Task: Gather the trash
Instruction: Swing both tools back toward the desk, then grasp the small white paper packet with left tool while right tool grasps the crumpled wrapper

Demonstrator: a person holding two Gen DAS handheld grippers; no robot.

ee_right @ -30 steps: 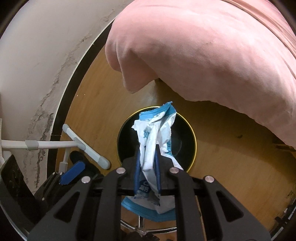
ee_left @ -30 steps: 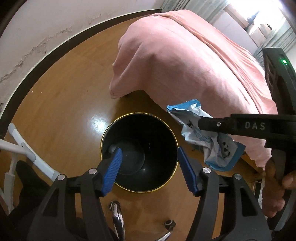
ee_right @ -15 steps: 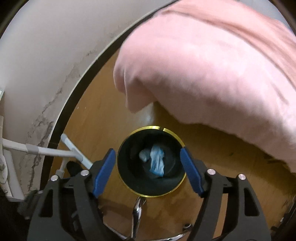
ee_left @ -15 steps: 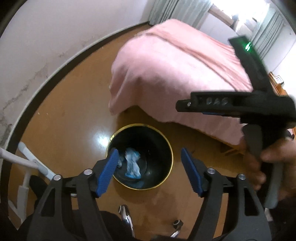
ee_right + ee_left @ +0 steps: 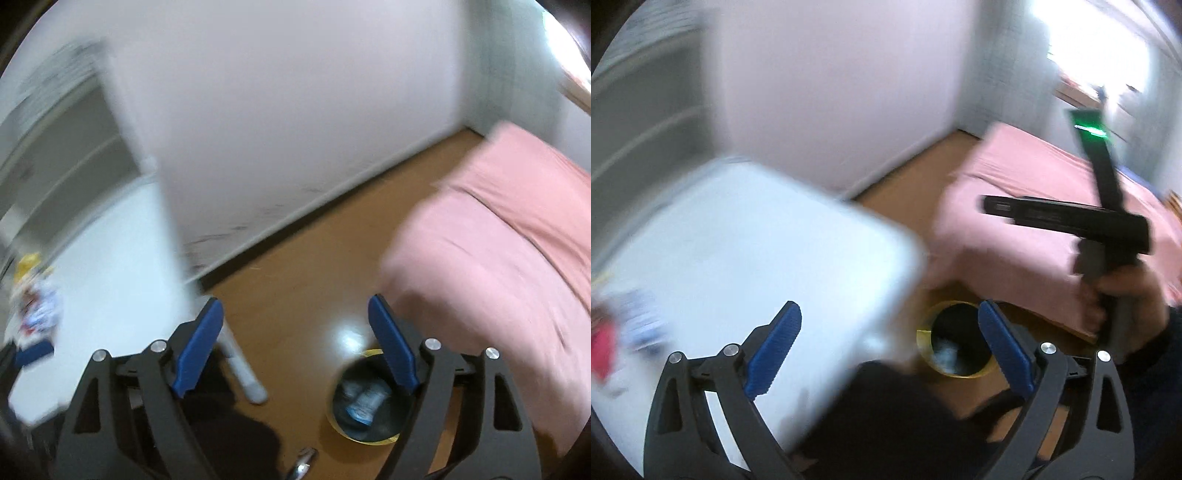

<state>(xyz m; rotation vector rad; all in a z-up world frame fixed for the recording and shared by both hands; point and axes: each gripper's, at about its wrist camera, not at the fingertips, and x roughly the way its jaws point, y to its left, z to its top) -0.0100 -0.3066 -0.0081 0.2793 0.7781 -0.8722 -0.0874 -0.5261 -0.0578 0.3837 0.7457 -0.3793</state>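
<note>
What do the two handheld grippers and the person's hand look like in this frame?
Both the left gripper and the right gripper have black skeletal frames with triangular cut-outs, silver round bolts at the joints, and ribbed blue pads on the fingers. Seen from the side, the right gripper is a black pistol-like body with a green light on its upright part. The bare hand emerges from a dark sleeve.

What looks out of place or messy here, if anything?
Colourful wrappers lie loose at the far left of the white table, not in the black bin, which holds a blue-and-white wrapper. Dark scuffs mark the wall near the floor. Blur hides more.
</note>
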